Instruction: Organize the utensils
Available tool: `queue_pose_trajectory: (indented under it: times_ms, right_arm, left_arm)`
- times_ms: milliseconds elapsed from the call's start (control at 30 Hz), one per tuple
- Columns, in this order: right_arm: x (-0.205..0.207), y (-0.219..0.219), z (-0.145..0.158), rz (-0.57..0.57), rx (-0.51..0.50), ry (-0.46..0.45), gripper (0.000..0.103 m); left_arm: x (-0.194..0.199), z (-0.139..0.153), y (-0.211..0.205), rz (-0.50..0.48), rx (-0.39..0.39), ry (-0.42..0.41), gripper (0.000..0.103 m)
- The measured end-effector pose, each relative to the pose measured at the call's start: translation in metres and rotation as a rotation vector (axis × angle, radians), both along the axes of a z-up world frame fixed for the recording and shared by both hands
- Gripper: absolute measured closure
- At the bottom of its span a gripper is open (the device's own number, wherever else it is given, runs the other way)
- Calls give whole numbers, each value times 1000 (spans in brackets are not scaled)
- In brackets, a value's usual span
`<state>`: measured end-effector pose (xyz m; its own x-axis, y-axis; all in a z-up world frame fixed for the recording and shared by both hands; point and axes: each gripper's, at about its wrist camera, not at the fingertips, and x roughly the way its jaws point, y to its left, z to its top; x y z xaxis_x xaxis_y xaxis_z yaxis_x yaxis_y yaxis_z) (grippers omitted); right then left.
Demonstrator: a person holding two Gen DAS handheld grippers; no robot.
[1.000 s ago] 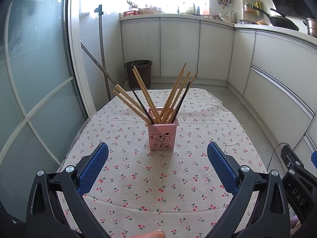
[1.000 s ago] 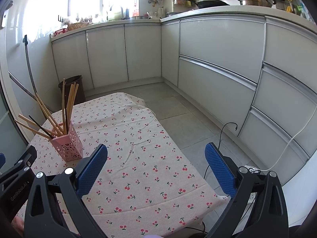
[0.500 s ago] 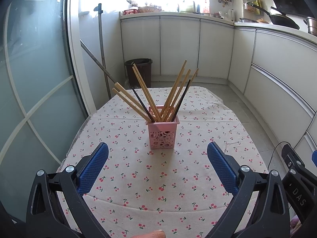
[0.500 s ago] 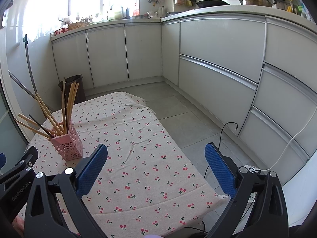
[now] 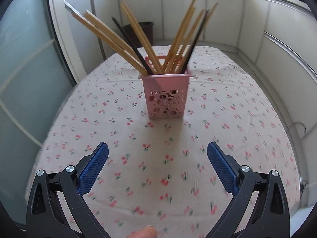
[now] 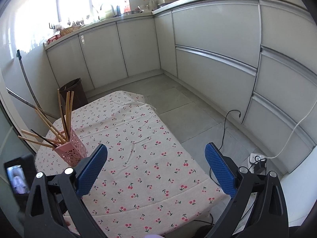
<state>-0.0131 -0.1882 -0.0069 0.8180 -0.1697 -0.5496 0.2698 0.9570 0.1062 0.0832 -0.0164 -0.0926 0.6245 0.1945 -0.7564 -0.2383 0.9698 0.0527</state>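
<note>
A pink perforated holder (image 5: 166,95) is seen upright near the middle of the worktop (image 5: 237,119), which is covered by a cherry-print cloth. Chopsticks (image 5: 138,39) (mostly wooden, two black) are fanned out of it. The left tool (image 5: 158,165) is held wide open, empty, facing the holder. The right tool (image 6: 156,166) is likewise spread and empty, with the holder off to its left.

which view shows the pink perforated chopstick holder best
The left wrist view: the pink perforated plastic chopstick holder sits centred, close, ahead of the open left gripper. The right wrist view shows it small, at the left edge.
</note>
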Motion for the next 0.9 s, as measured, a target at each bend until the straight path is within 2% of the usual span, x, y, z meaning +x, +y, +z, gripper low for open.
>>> queue_pose_trajectory:
  times_ms: [133,267,333,467,533,600,667,733,900]
  right_arm:
    - [6,-5,-5,14,34,40,7]
    - [11,-9,-12,25,39,74,7]
    - [13,-13,-13,22,48,84,7]
    - [18,-17,-16,33,85,110,7]
    - [19,-15,-19,46,96,124,7]
    - [18,-11,-19,47,77,122,7]
    - [15,-8,-18,35,43,105,7]
    - [13,-6,-16,26,11,86,7]
    - [6,1,-12,34,-43,25,7]
  left_arm:
    - [24,-9,3,24,20,-16,7]
    - [36,-5,4,50,26,-24,7]
    - [25,11,-2,48,27,-83,7]
    - [-11,43,-18,-79,-40,-146,7]
    - [-27,56,-24,-100,-16,-209,7]
    - [-39,69,-28,-111,7,-247,8]
    - [-48,79,-27,-120,-30,-278,13]
    - [-55,86,-26,-122,-28,-300,14]
    - [-73,98,-27,-127,-11,-333,7]
